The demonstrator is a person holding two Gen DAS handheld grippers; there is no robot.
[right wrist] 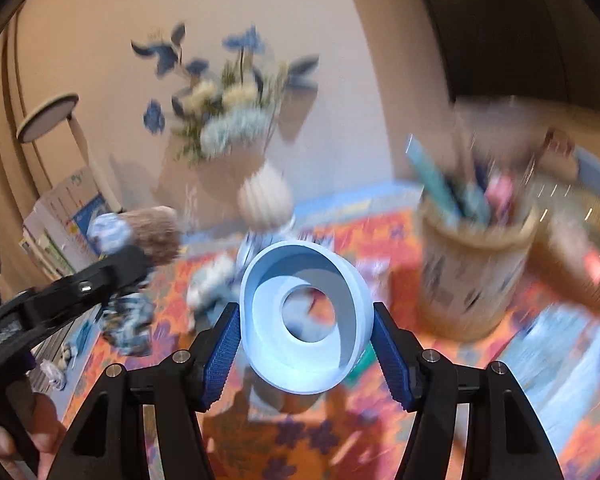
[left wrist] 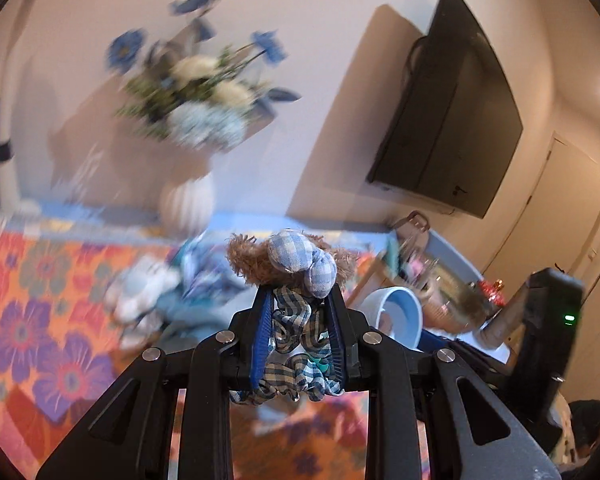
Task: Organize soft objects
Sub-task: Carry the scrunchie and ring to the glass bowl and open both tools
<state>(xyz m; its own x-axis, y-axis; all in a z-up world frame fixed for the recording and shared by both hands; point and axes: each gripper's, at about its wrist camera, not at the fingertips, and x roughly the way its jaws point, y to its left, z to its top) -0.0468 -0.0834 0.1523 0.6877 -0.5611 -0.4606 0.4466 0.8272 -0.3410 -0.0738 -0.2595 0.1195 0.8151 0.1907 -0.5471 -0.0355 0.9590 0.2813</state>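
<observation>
Two hand-held grippers hang above a table covered with an orange cloth printed with purple and red flowers (left wrist: 48, 320). The left gripper (left wrist: 298, 308) has its blue ribbed pads nearly closed on a small soft doll with fuzzy brown hair and a blue-and-white checked fabric body (left wrist: 296, 264); the doll's head and body stick out just past the fingertips, while its crumpled plaid cloth bunches between the pads and hangs down behind them. In the right wrist view the same left gripper (right wrist: 112, 268) enters from the left edge with the doll (right wrist: 140, 232) at its tip, clear of the cloth. The right gripper (right wrist: 304, 320) stands about half open, its pads pressed on either side of a pale blue plastic ring-shaped cup with a round hole in its base (right wrist: 300, 320), tilted so the opening faces the camera. On the cloth below, between the two grippers, lies a blurred heap of white and blue soft fabric items (left wrist: 168, 300). Behind it stands a white ribbed vase of blue and cream flowers (right wrist: 264, 200), to the right a beige round pot stuffed with pens (right wrist: 476, 272). A dark flat screen (left wrist: 448, 108) hangs on the wall.
</observation>
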